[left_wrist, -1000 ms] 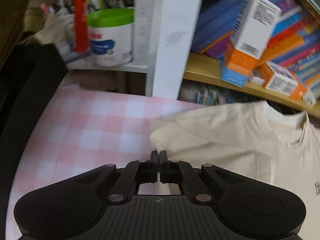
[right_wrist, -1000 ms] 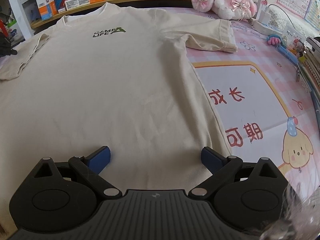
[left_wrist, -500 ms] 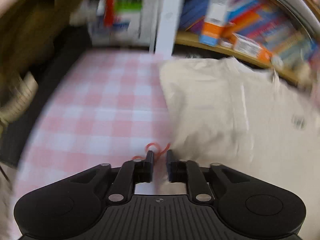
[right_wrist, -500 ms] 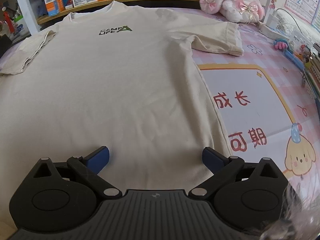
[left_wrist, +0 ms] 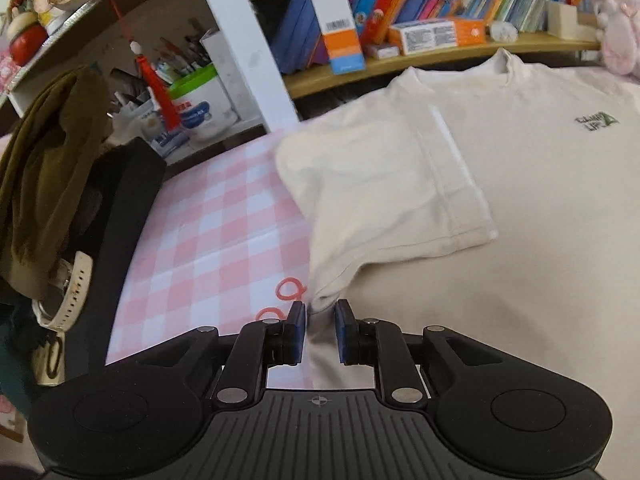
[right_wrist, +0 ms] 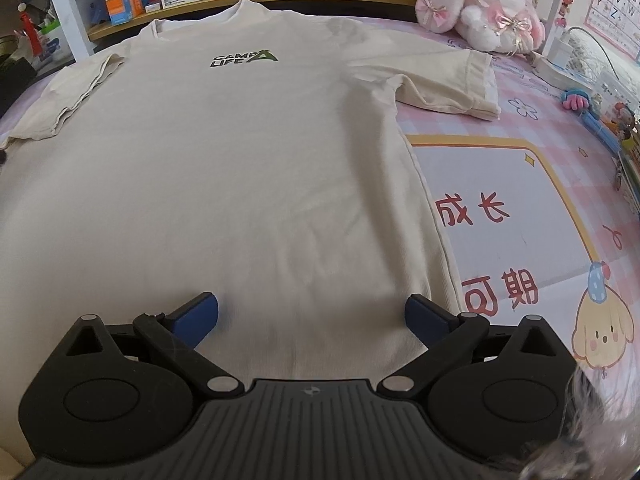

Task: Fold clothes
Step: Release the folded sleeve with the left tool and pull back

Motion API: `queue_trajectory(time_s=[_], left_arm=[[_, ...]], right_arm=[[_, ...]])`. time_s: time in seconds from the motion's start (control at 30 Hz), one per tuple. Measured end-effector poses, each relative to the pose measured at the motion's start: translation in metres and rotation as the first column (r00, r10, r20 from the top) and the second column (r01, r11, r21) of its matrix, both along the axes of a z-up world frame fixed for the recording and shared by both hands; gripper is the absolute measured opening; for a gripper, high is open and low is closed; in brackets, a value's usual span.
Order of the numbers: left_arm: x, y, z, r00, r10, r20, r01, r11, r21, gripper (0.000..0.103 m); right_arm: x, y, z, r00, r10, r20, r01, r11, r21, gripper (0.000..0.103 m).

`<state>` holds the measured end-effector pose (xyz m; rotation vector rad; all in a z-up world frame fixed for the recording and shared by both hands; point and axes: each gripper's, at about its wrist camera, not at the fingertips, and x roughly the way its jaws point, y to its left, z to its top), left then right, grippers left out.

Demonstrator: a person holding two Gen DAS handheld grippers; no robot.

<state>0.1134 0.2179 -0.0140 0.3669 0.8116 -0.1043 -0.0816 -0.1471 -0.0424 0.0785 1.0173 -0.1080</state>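
Observation:
A cream T-shirt (right_wrist: 240,160) with a small green chest print lies flat, front up, on the pink table cover. Its left sleeve (left_wrist: 380,184) is folded inward onto the chest; its right sleeve (right_wrist: 448,84) lies spread out. My left gripper (left_wrist: 321,308) is at the shirt's side edge just below that folded sleeve. Its jaws are closing, and a pinch of the cream cloth fills the narrow gap between the blue pads (left_wrist: 297,320). My right gripper (right_wrist: 312,312) stands wide open low over the hem of the T-shirt (left_wrist: 520,220), nothing held.
A bookshelf (left_wrist: 440,56) with books and boxes runs along the far edge. A black seat back with an olive garment (left_wrist: 52,168) stands left of the pink checked cover (left_wrist: 208,232). A pink plush toy (right_wrist: 480,4) and small toys (right_wrist: 576,100) sit at the far right.
My left gripper came back toward me along the shirt's edge, its jaws parted and narrowed again. The left sleeve now lies folded over the chest. The right gripper stayed put.

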Motion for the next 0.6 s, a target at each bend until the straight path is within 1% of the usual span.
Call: queue_trajectory(time_s=[0.07, 0.1, 0.2, 0.23, 0.33, 0.6], left_arm=[[-0.001, 0.011, 0.001, 0.999, 0.053, 0.0, -0.053, 0.997, -0.058, 0.008], [-0.003, 0.013, 0.001, 0.998, 0.061, 0.001, -0.061, 0.996, -0.069, 0.008], [-0.005, 0.011, 0.0, 0.999, 0.034, 0.008, -0.033, 0.999, -0.039, 0.008], [-0.004, 0.011, 0.0, 0.999, 0.031, 0.005, -0.031, 0.999, -0.04, 0.008], [-0.004, 0.016, 0.002, 0.999, 0.039, -0.003, -0.039, 0.997, -0.069, 0.008], [0.006, 0.022, 0.001, 0.999, 0.046, -0.003, -0.046, 0.995, -0.085, 0.008]], right_arm=[[-0.001, 0.0, 0.0, 1.0, 0.001, 0.002, -0.001, 1.0, 0.0, 0.101], [-0.001, 0.0, 0.0, 1.0, 0.002, 0.004, -0.002, 1.0, 0.0, 0.101], [-0.003, 0.0, -0.001, 1.0, 0.002, 0.006, -0.002, 1.0, -0.001, 0.101], [-0.003, 0.0, -0.001, 1.0, 0.002, 0.006, -0.002, 1.0, 0.0, 0.101], [-0.003, 0.002, -0.001, 1.0, -0.001, 0.004, 0.001, 1.0, 0.0, 0.101], [-0.007, 0.009, 0.0, 1.0, -0.005, 0.0, 0.005, 1.0, 0.002, 0.101]])
